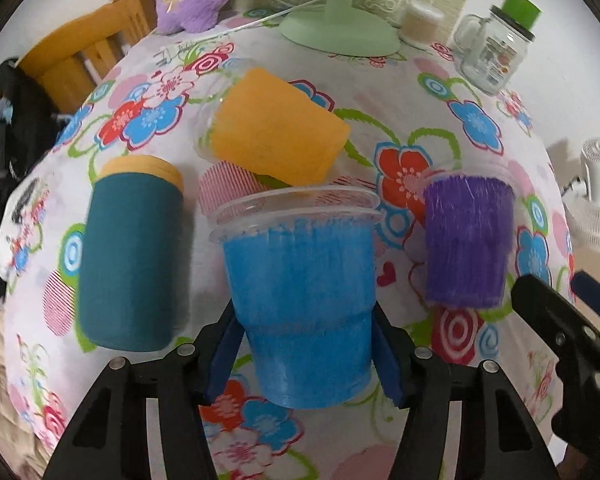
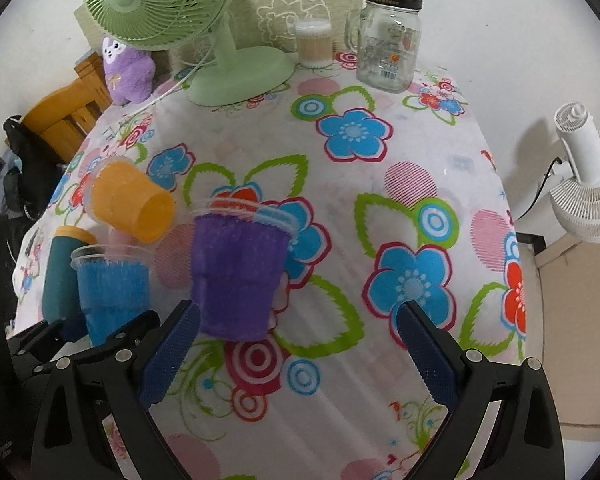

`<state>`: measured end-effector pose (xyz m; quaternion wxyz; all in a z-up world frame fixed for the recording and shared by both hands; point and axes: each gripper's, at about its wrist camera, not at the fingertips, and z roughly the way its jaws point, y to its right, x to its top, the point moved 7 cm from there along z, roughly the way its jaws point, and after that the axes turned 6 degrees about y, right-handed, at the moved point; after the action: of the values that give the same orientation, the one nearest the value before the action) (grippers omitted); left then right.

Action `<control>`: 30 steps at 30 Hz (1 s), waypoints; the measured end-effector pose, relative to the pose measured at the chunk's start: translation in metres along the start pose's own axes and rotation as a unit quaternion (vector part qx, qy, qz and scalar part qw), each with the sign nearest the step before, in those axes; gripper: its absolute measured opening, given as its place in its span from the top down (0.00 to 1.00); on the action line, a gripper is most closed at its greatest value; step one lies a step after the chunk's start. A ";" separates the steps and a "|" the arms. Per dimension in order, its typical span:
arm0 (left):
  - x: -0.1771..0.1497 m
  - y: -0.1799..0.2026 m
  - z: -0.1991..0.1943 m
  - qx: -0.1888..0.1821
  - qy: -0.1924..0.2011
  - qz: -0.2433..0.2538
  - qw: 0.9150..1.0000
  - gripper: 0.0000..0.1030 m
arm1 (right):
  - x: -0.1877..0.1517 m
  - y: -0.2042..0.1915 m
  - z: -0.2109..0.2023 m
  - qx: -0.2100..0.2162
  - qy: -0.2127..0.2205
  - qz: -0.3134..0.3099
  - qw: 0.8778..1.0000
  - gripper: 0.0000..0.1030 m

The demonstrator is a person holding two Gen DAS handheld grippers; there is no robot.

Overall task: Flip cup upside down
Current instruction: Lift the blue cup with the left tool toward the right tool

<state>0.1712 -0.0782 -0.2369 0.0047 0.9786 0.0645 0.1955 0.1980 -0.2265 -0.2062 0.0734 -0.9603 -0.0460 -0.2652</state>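
My left gripper is shut on the lower body of a blue plastic cup, which stands upright, mouth up; this cup also shows in the right wrist view. A purple cup stands upright to its right, also seen in the left wrist view. My right gripper is open, its left finger close beside the purple cup's base, nothing held. An orange cup lies on its side behind the blue one.
A teal can with an orange lid stands left of the blue cup. At the back of the flowered table are a green fan, a purple plush toy, a glass jar and a small container. A white fan stands off the right edge.
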 end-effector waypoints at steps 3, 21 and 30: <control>-0.003 -0.006 -0.009 -0.008 0.005 0.021 1.000 0.40 | -0.005 -0.009 -0.006 0.001 -0.001 0.000 1.000 0.03; -0.050 -0.028 -0.039 -0.035 0.006 0.153 0.988 0.40 | -0.065 -0.054 -0.039 -0.010 -0.012 0.032 0.999 0.03; -0.072 -0.032 -0.027 -0.051 -0.004 0.160 0.986 0.40 | -0.092 -0.059 -0.035 -0.023 -0.023 0.043 0.999 0.03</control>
<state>0.0913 -0.0560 -0.2403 0.0233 0.9754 -0.1031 0.1933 0.0946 -0.1792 -0.2169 0.0618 -0.9687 0.0000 -0.2403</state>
